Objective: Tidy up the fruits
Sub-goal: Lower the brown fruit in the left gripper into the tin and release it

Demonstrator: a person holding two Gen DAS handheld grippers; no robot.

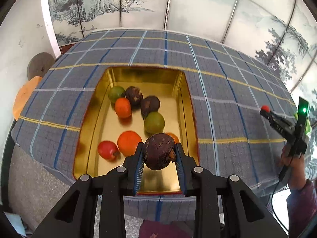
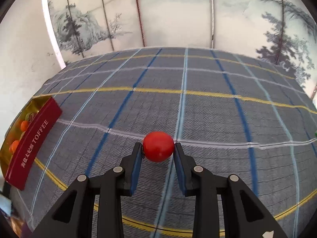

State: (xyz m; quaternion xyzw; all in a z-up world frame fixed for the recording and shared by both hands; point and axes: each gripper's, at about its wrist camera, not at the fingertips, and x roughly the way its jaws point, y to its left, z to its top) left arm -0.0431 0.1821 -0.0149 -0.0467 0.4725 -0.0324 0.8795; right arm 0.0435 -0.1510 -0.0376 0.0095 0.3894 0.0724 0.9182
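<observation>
My left gripper (image 1: 159, 148) is shut on a dark brown round fruit (image 1: 159, 151) and holds it above the near end of a gold-lined tin (image 1: 93, 107). In the tin lie two green fruits (image 1: 154, 122), orange fruits (image 1: 129, 142), a red fruit (image 1: 107, 150) and two more brown fruits (image 1: 150, 105). My right gripper (image 2: 158, 146) is shut on a small red fruit (image 2: 158, 146) just above the checked cloth; it also shows at the right of the left wrist view (image 1: 264, 109). The tin appears at far left of the right wrist view (image 2: 33, 138), its red side marked TOFFEE.
A blue-grey checked cloth (image 1: 227, 99) covers the table. A painted folding screen (image 2: 178, 13) stands behind it. An orange stool (image 1: 23, 99) and a grey round object (image 1: 39, 67) sit beyond the table's left edge. The person's hand (image 1: 291, 158) holds the right gripper.
</observation>
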